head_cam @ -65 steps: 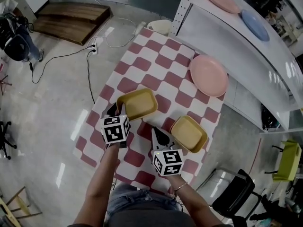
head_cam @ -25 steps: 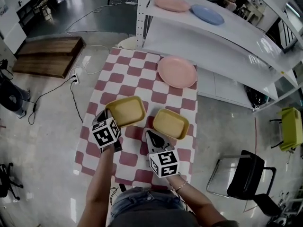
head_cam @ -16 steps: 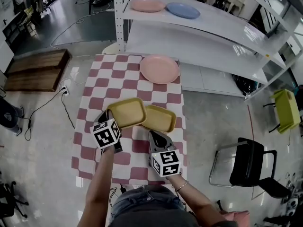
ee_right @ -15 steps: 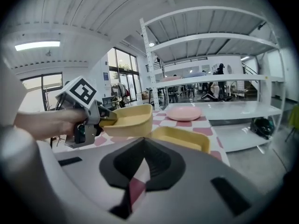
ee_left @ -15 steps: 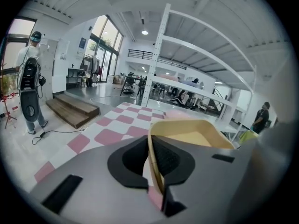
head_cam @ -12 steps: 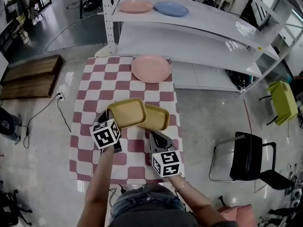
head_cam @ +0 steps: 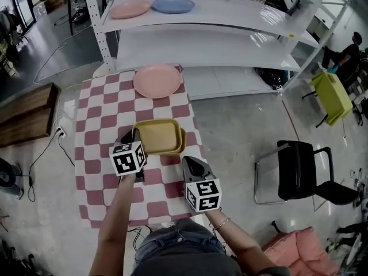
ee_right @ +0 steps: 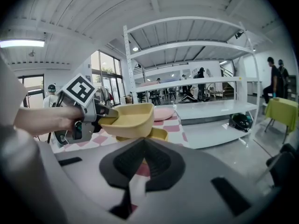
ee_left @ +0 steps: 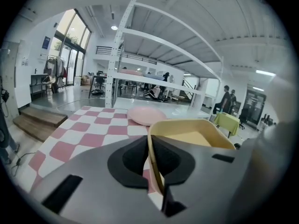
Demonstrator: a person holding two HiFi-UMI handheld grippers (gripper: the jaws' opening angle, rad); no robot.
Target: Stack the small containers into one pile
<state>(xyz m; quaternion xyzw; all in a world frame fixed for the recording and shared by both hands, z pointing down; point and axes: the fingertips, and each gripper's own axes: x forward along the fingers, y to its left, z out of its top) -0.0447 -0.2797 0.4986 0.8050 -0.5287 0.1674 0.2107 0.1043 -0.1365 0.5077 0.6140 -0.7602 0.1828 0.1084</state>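
Note:
My left gripper (head_cam: 131,135) is shut on the near rim of a yellow container (head_cam: 156,135) and holds it just above a second yellow container (head_cam: 183,140), of which only the right edge shows. In the left gripper view the rim stands pinched between the pads of the left gripper (ee_left: 152,146), with the container (ee_left: 194,134) beyond. The right gripper view shows the held container (ee_right: 131,118) tilted over the lower container (ee_right: 158,134), with the left gripper (ee_right: 103,115) at its side. My right gripper (head_cam: 191,163) (ee_right: 144,143) is shut and empty, a little nearer than both.
A pink plate (head_cam: 157,80) lies at the far end of the red-and-white checked table (head_cam: 92,154). A white shelf unit (head_cam: 230,22) behind carries a pink plate (head_cam: 129,8) and a blue plate (head_cam: 172,4). A black chair (head_cam: 299,165) stands on the floor to the right.
The held yellow container has come over the second one, which now shows only at its right edge. The head view has swung round. My right gripper stays near the table's front.

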